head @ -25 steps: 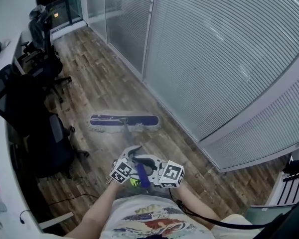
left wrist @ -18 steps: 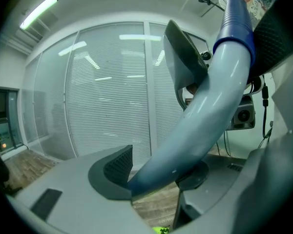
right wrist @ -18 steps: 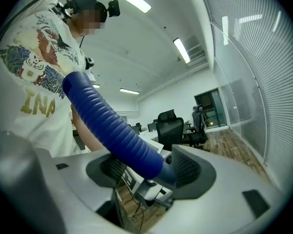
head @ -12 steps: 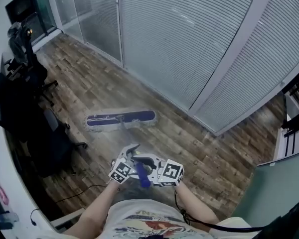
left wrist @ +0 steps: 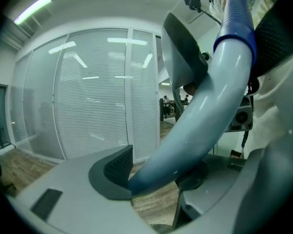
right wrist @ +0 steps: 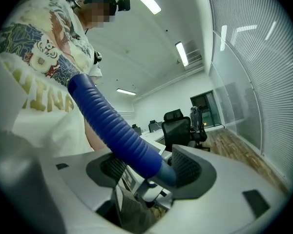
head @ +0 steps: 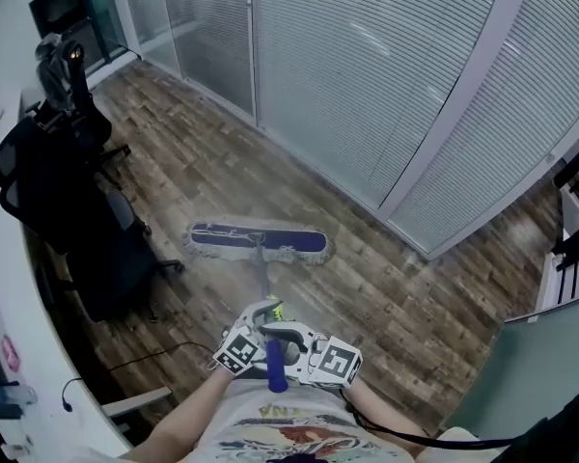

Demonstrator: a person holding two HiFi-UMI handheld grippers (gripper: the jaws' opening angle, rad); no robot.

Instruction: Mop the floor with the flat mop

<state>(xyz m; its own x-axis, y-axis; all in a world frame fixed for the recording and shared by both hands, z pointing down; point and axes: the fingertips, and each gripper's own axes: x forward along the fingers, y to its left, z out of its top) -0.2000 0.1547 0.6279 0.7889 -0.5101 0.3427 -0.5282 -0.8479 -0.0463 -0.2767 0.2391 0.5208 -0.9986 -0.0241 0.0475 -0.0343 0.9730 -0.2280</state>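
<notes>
left claw is clamping the flat mop's pale handle; right claw is gripping its blue ribbed grip. mop head is lying flat on the wood floor ahead, so mopping is seemingly under way, with how much floor is remaining being unclear.

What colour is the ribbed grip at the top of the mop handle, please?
Dark blue; the ribbed grip shows best in the right gripper view.

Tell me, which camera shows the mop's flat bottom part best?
The head view: the whole mop head lies flat on the wooden floor there. The left gripper view shows only the pale handle, the right gripper view only its blue grip.
</notes>
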